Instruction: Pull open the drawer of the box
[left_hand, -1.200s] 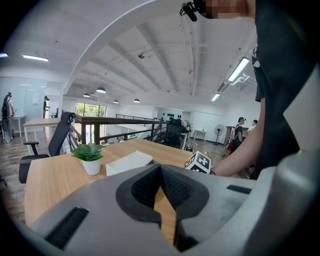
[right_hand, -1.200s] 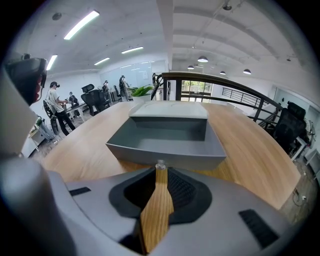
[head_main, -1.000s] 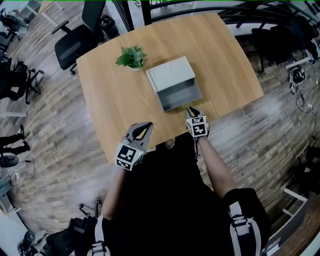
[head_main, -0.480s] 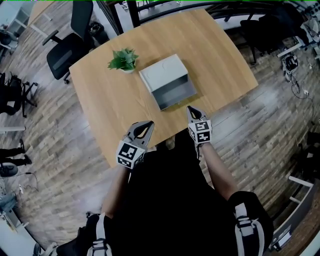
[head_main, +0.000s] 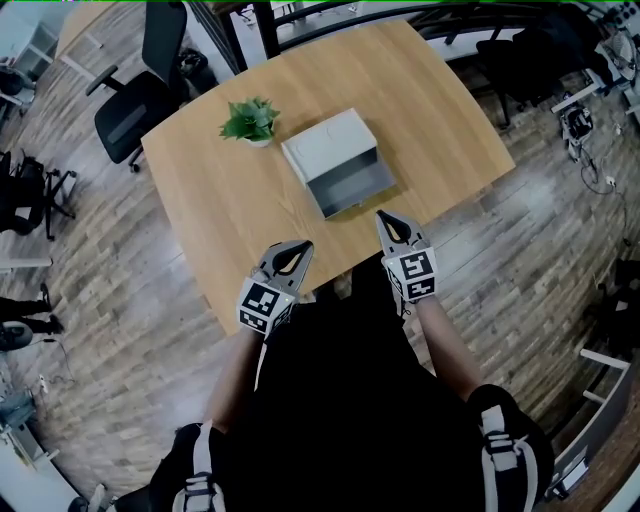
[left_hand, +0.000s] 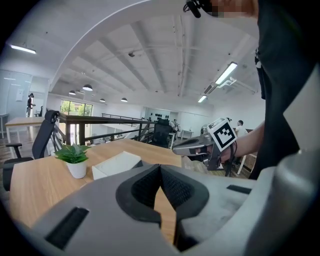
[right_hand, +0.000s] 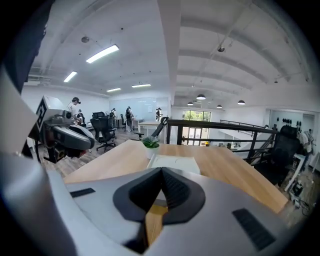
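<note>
A white box (head_main: 328, 146) sits mid-table on the wooden table (head_main: 225, 205), and its grey drawer (head_main: 350, 190) stands pulled out toward me. My right gripper (head_main: 382, 215) hovers just short of the drawer's front edge, jaws shut and empty. Off to the left, my left gripper (head_main: 302, 246) is over the table's near edge, also shut on nothing. In the left gripper view the box (left_hand: 116, 163) lies ahead beside the plant, and the right gripper (left_hand: 176, 148) crosses from the right. The right gripper view looks over the box (right_hand: 173, 162) from in front.
A small potted plant (head_main: 249, 121) stands just left of the box. Office chairs (head_main: 135, 90) stand beyond the far left corner, more chairs (head_main: 545, 50) at the far right. A black railing (right_hand: 215, 131) runs behind the table. Wooden floor surrounds it.
My right gripper has drawn back a little from the drawer front toward my body. The left gripper has hardly moved. The head view shifted slightly.
</note>
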